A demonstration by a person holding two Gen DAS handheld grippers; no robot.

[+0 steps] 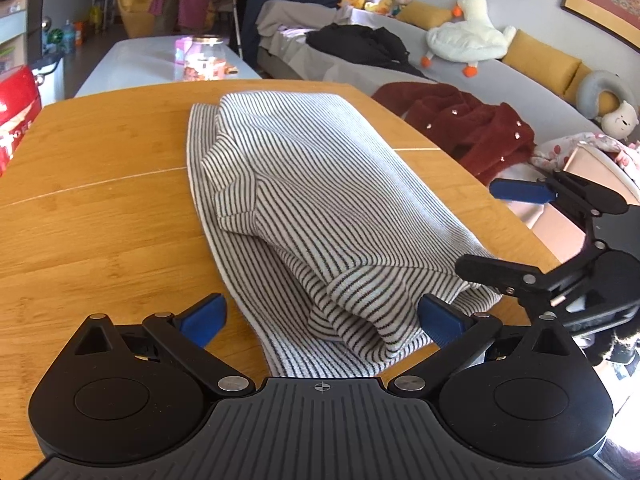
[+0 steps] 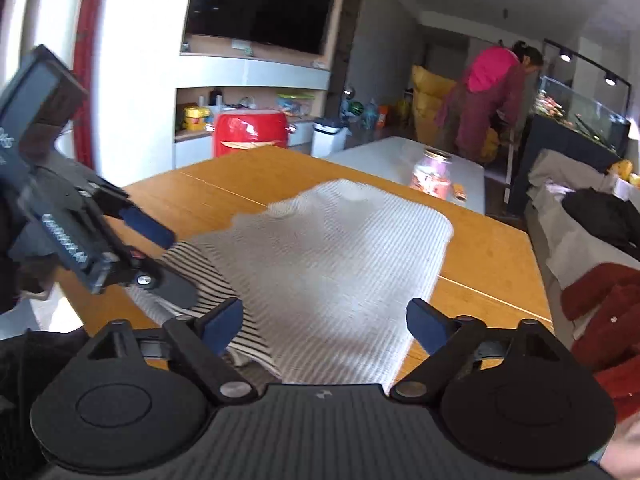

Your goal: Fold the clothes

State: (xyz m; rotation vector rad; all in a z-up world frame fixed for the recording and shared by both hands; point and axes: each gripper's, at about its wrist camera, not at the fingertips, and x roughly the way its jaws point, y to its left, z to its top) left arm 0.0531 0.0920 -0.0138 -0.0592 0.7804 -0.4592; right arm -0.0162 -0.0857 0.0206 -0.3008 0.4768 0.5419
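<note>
From my left wrist camera I see a white plush duck (image 1: 466, 34) on the grey sofa (image 1: 516, 88); the right shows a wall television (image 2: 264, 4). The black-and-white striped knit garment (image 1: 304, 200), partly folded, lies on the bamboo table (image 1: 100, 208). My left gripper (image 1: 320, 320) gapes around its near end, not pinching; my right gripper (image 2: 324, 320) hangs wide over it, gripping nothing.
</note>
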